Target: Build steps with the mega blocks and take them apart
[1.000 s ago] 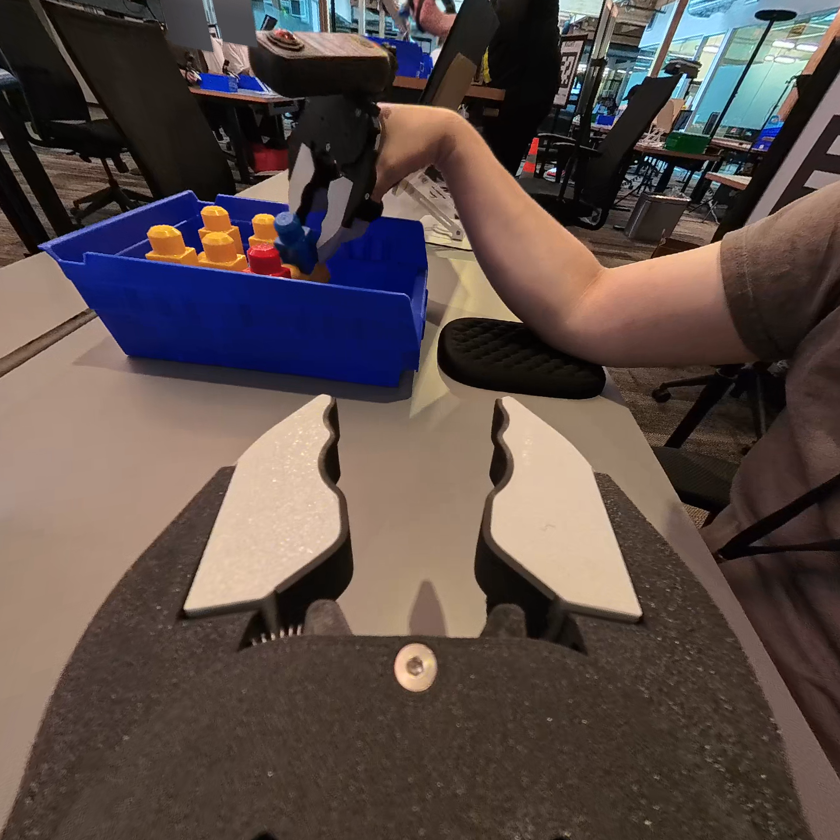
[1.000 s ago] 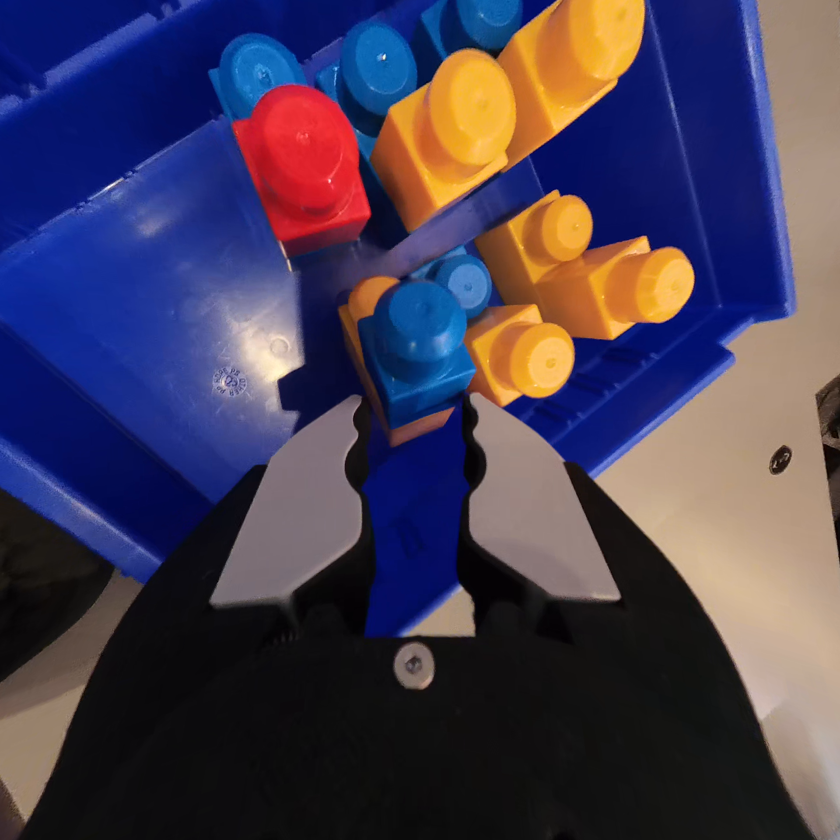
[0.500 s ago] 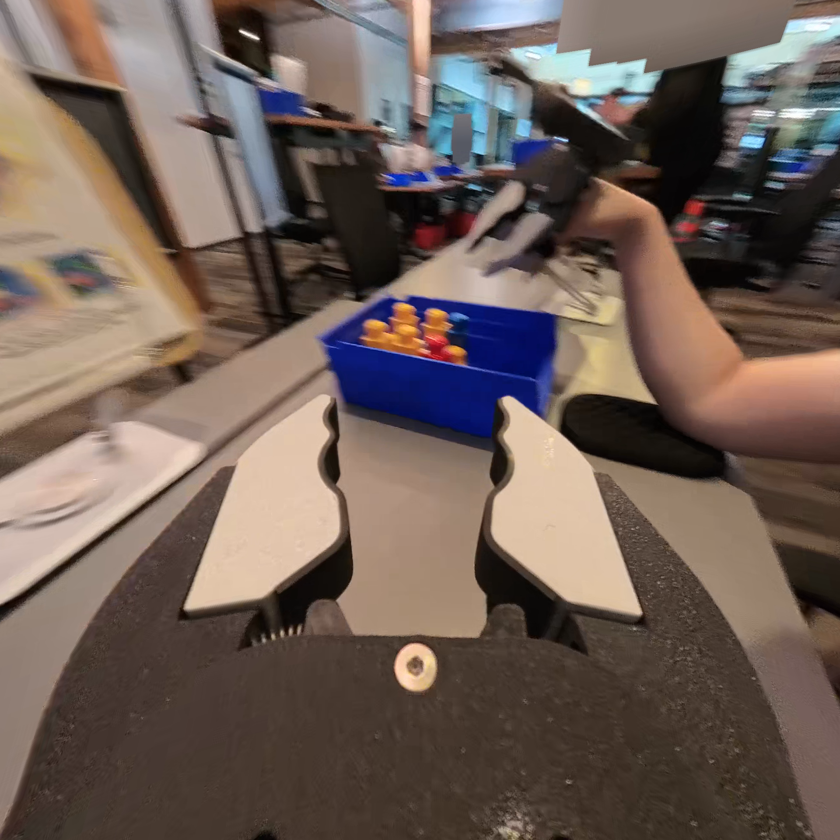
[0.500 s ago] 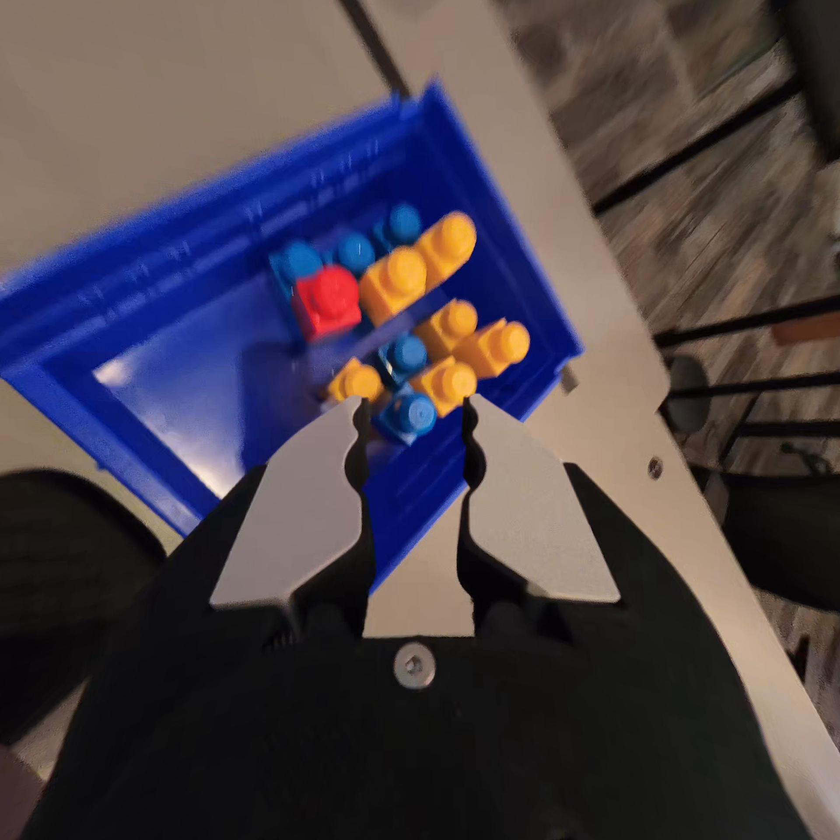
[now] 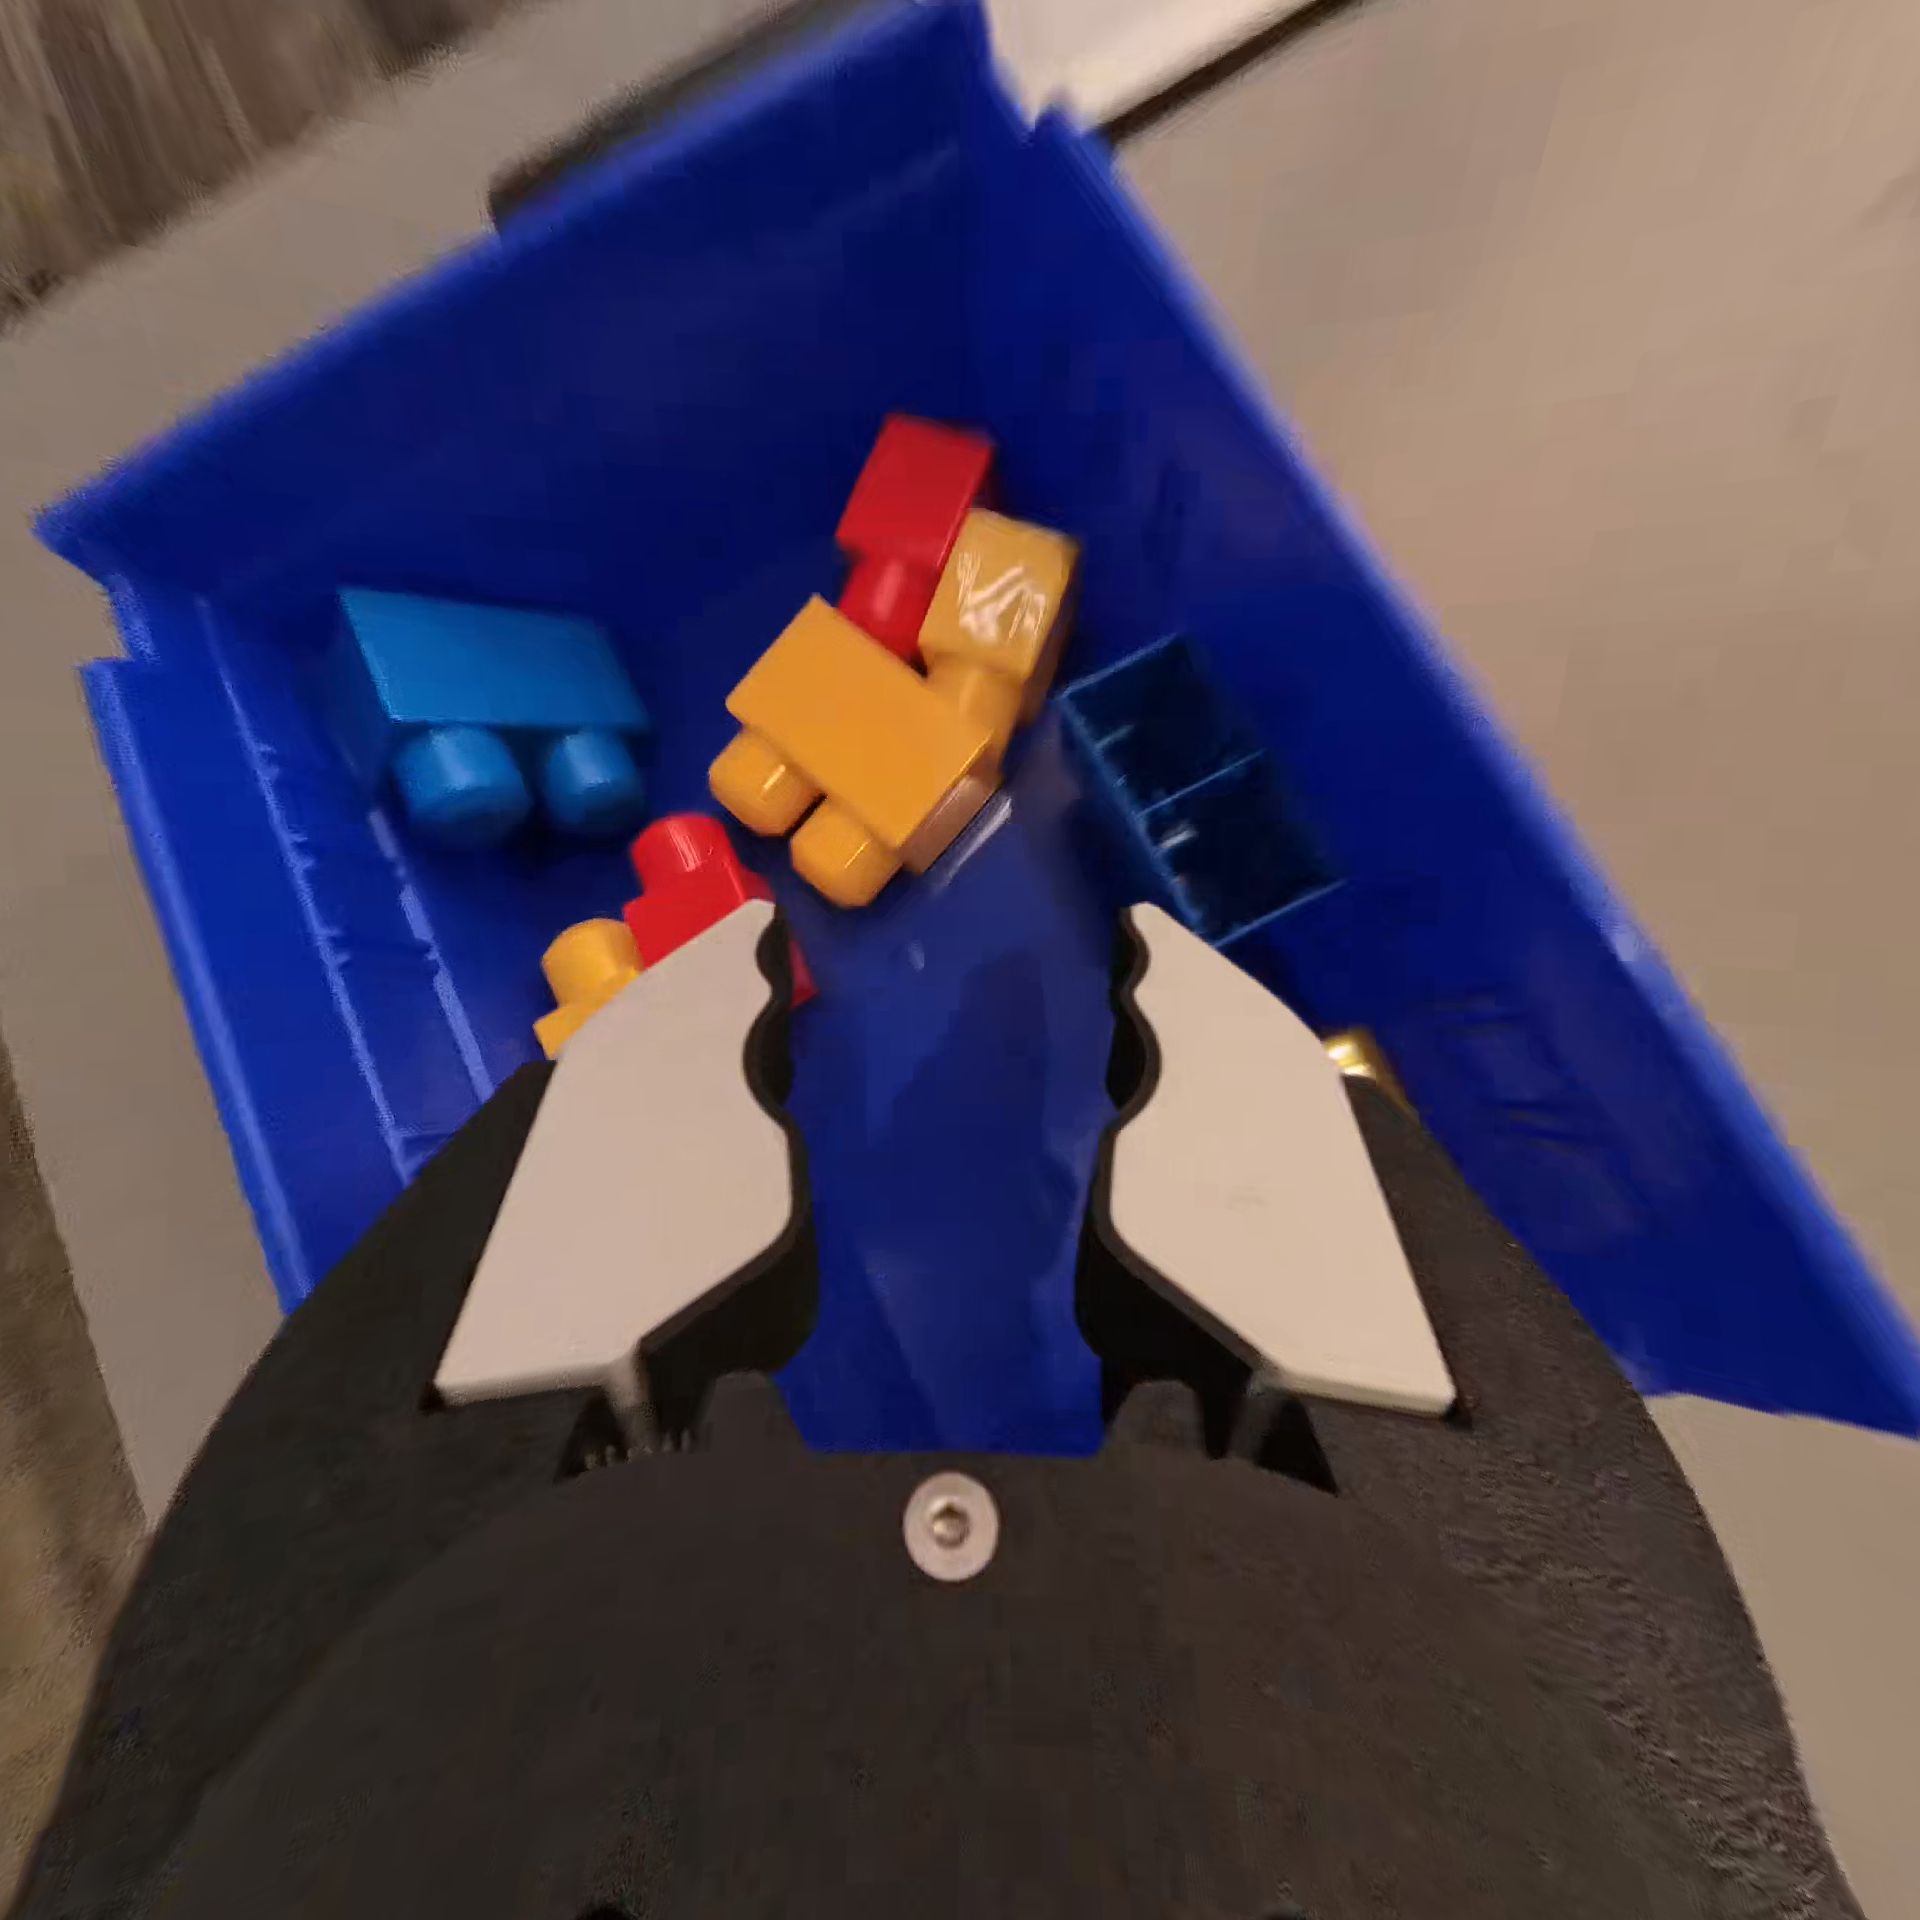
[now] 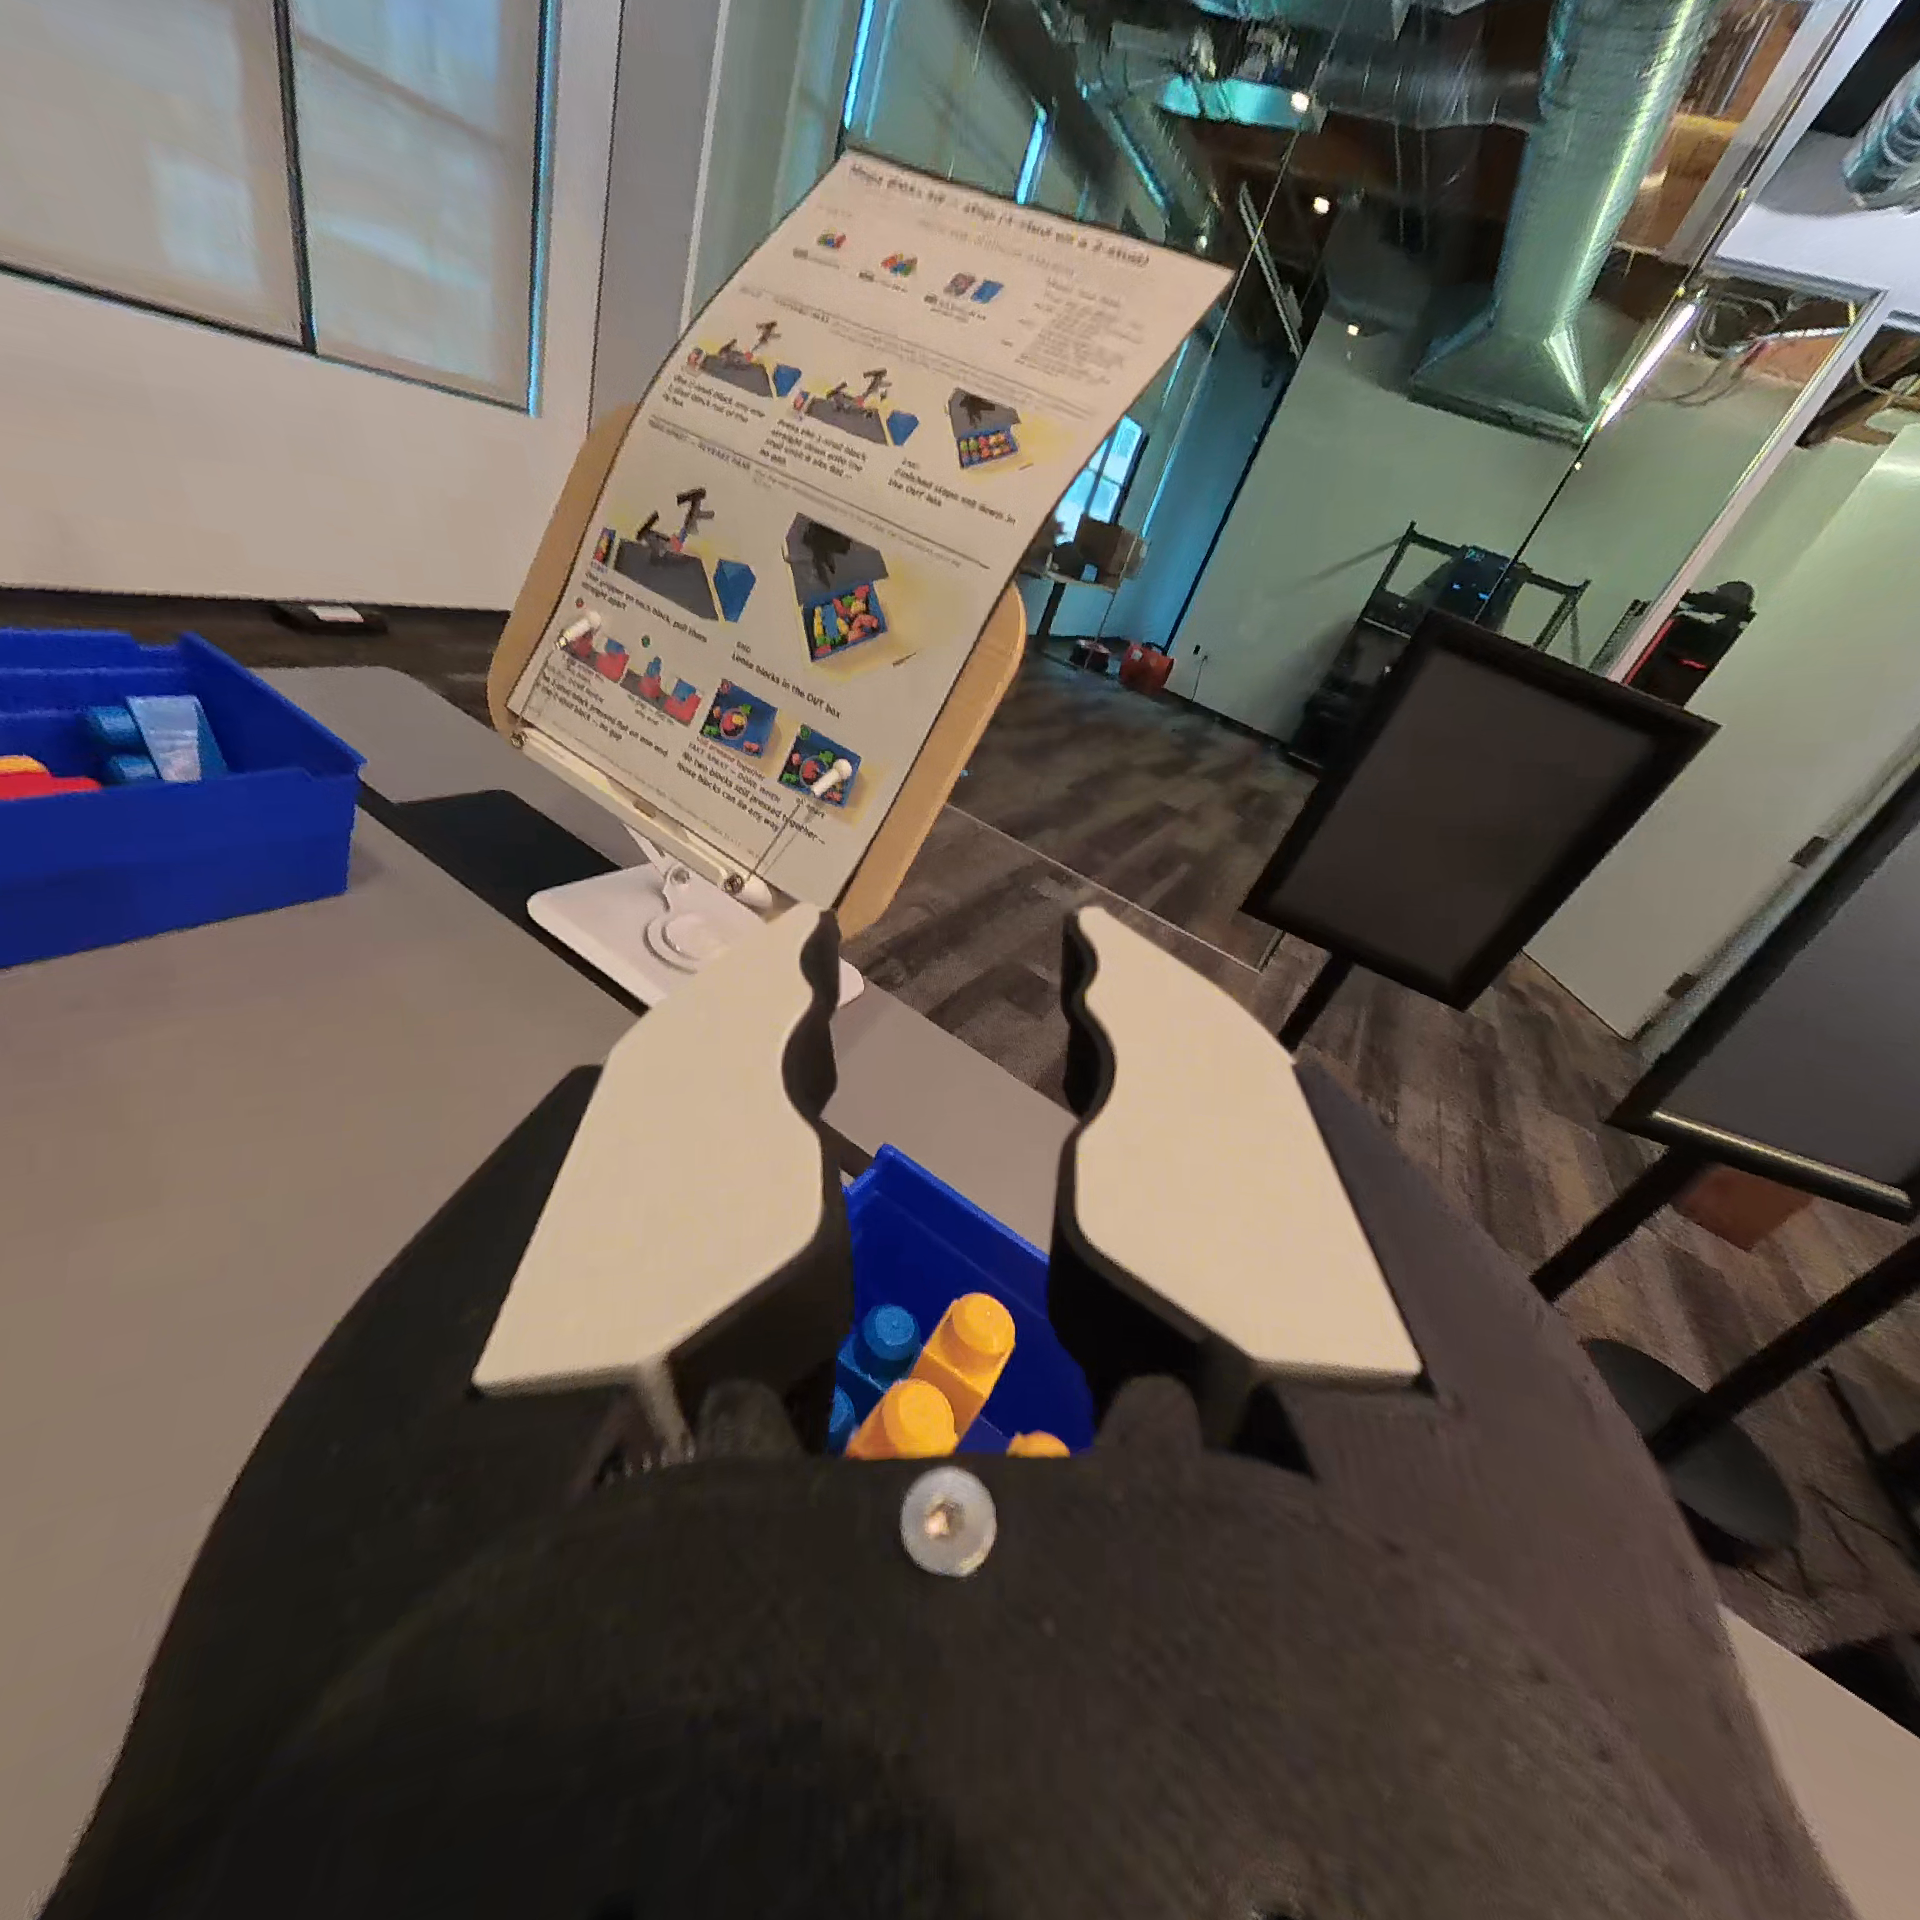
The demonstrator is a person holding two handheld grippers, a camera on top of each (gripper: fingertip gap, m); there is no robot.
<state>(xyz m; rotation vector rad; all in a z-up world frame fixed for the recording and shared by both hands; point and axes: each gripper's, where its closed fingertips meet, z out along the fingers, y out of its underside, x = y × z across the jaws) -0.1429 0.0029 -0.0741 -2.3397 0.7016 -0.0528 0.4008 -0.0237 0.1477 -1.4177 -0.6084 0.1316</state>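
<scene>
In the left wrist view my left gripper point(image 5: 945, 925) is open and empty, low over a blue bin point(image 5: 623, 364) of loose mega blocks. In it lie a blue two-stud block point(image 5: 488, 707), a yellow block point(image 5: 852, 738), a red block point(image 5: 914, 499), a dark blue block upside down point(image 5: 1195, 800) and a small red block point(image 5: 686, 904) by the left finger. My right gripper point(image 6: 945, 935) is open and empty, pointing level over the table. Under it, between the fingers, shows a second blue bin point(image 6: 914, 1205) with yellow blocks point(image 6: 966, 1351) and a blue block point(image 6: 883, 1340).
The bin with loose blocks also shows at the left of the right wrist view point(image 6: 177, 842). An instruction sheet on a white stand point(image 6: 831, 540) stands at the grey table's far edge. A black board on legs point(image 6: 1455, 810) stands on the floor beyond. The tips of one gripper are about 60 cm away from the tips of the other.
My right gripper let go of the blue block in its bin, rose and tilted up to level. My left gripper swung from the table's front to over the other bin, looking down into it.
</scene>
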